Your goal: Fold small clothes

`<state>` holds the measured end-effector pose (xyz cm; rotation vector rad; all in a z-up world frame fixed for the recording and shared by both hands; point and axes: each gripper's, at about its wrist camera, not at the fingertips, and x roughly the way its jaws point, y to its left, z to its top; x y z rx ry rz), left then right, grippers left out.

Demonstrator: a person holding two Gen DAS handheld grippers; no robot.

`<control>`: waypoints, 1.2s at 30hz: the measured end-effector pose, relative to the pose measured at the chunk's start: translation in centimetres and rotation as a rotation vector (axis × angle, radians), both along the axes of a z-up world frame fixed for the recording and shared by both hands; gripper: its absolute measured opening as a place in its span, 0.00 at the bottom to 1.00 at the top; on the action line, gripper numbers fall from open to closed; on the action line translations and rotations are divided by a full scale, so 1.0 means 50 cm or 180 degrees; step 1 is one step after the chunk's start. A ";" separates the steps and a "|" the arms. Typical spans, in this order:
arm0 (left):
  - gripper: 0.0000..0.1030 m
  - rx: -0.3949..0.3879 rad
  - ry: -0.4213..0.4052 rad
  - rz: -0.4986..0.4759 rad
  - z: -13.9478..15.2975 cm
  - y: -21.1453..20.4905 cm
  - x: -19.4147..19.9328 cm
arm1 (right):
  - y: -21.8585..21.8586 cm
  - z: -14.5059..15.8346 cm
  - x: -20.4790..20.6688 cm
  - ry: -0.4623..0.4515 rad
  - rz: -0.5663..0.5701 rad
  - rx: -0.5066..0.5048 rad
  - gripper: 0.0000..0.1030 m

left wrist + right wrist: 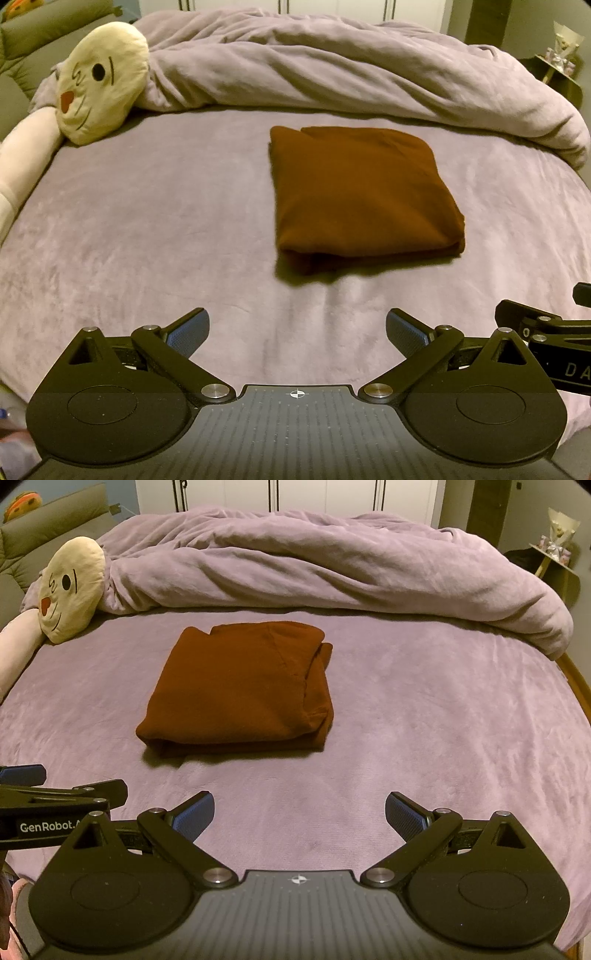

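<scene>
Lying folded, garment [364, 195] clear of bed [147, 229] edges.

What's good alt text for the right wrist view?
A rust-brown fabric garment, folded into a neat rectangle, lies on a lilac plush bed cover, ahead-left of the open, empty right gripper. Behind it sit a bunched lilac duvet and a cream round face-print cushion.

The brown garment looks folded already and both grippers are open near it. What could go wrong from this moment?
1. The brown garment shows loose layers at its right edge; a pinch there by the right gripper might take only the top layer and open the fold.
2. It lies on a soft blanket, so the left gripper could catch the blanket together with it.
</scene>
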<state>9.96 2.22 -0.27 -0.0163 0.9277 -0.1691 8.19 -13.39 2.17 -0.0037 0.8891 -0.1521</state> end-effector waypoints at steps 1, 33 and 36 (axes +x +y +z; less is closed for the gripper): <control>1.00 0.0002 0.0001 0.0001 0.000 0.000 0.000 | 0.000 0.000 0.000 -0.0001 0.0000 0.0000 0.96; 1.00 0.0011 -0.0006 0.0001 0.000 -0.004 -0.003 | 0.000 -0.001 -0.008 -0.0030 -0.0025 0.0015 0.96; 1.00 0.0012 -0.0010 -0.0006 0.000 -0.005 -0.005 | 0.000 -0.001 -0.008 -0.0030 -0.0026 0.0015 0.96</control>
